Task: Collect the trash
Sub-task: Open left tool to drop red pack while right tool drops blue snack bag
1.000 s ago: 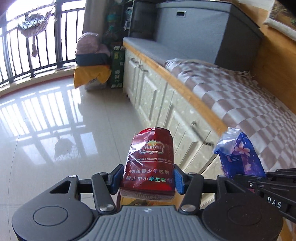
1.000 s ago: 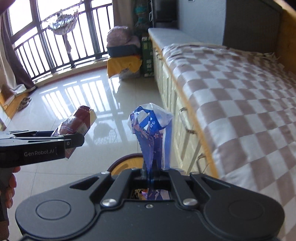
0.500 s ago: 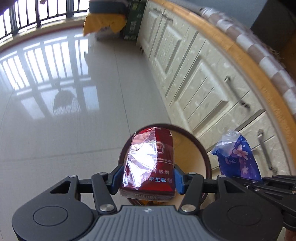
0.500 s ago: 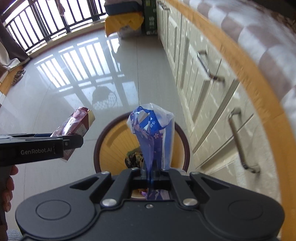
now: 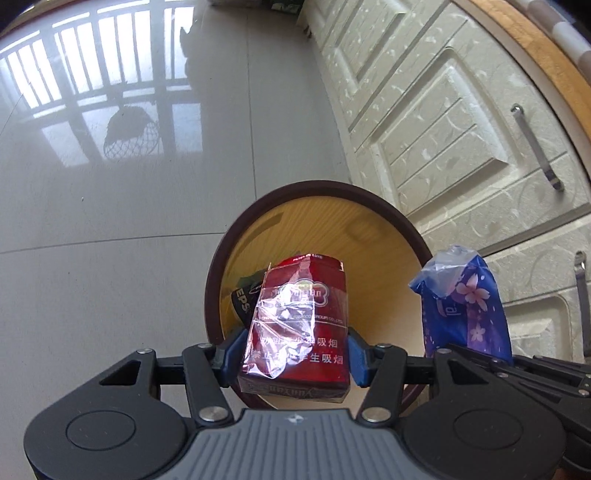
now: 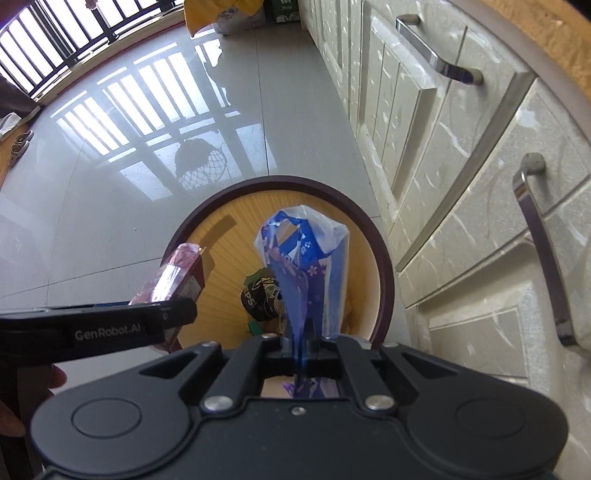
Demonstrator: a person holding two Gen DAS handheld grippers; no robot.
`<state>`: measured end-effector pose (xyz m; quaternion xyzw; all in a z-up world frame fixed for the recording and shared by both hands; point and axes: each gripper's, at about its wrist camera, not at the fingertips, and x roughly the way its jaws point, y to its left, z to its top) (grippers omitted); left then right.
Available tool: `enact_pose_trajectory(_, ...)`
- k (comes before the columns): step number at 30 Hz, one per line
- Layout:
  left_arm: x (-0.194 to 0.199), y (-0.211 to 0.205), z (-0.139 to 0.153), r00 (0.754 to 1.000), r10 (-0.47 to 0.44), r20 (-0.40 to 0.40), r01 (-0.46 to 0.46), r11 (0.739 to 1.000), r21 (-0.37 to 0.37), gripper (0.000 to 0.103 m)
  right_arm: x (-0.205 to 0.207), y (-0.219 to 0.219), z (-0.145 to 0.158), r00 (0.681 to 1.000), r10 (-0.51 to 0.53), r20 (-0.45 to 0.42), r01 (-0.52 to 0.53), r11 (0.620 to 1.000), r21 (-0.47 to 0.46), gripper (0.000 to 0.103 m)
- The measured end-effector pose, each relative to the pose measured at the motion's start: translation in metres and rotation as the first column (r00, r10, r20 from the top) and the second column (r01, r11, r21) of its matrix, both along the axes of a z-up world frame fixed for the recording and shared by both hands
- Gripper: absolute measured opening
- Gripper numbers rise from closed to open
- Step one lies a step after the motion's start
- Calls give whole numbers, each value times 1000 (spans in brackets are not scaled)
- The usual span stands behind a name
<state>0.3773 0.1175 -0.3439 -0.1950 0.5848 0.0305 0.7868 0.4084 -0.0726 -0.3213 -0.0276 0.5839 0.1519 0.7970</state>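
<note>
My left gripper (image 5: pixel 293 354) is shut on a red cigarette pack (image 5: pixel 299 325) wrapped in torn clear film; its blue pads press both sides. The pack hangs over a round waste bin (image 5: pixel 236 236) with a dark brown rim and yellow inside. My right gripper (image 6: pixel 301 341) is shut on a crumpled blue flowered plastic wrapper (image 6: pixel 303 266), which stands up from the closed jaws above the same bin (image 6: pixel 207 210). The wrapper (image 5: pixel 465 306) also shows at the right of the left wrist view, and the pack (image 6: pixel 173 280) at the left of the right wrist view. A dark crushed wrapper (image 6: pixel 260 297) lies inside the bin.
White cabinet drawers (image 5: pixel 443 122) with metal handles (image 6: pixel 543 236) stand just right of the bin, under a wooden ledge. Glossy grey floor tiles (image 5: pixel 110 206) spread to the left. A yellow cloth bundle (image 6: pixel 221 11) sits far back. A hand (image 6: pixel 11 413) shows at the lower left.
Both grippers have come down and tilted toward the floor, each keeping its item. The room's far end has left view and the bin now fills the middle of both views.
</note>
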Motion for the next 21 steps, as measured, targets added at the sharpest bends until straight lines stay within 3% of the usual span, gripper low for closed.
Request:
enact_pose_trajectory(2,1,0,-4,1000,-1,-16,1,1000,-1,58,4,0,-1,1000,0,-7,0,1000,0,3)
enact_pose_trajectory(6,3,3,-5,999,4,-36,-3,1000,13,72,8,2,-2,1000,5,-16,-5,1000,14,3)
enact_pose_trajectory(10,5,5,-3,999,-4,-45,5,1000,27,73,11,4,-4,1000,16,-20,-16,1000,16,4)
enact_pose_trajectory(15,7,6,-1,998,-7,-55,10,999,45,74,15,2,-4,1000,15,-21,-14,999,31,12)
enact_pose_trajectory(17,8,7,-1,998,-7,-63,11,998,57,76,17,4,-4,1000,16,-23,-15,999,30,24)
enact_pose_trajectory(21,10,7,-1,997,-20,-81,26,996,81,78,18,3,-6,999,21,-35,-21,1000,-2,31)
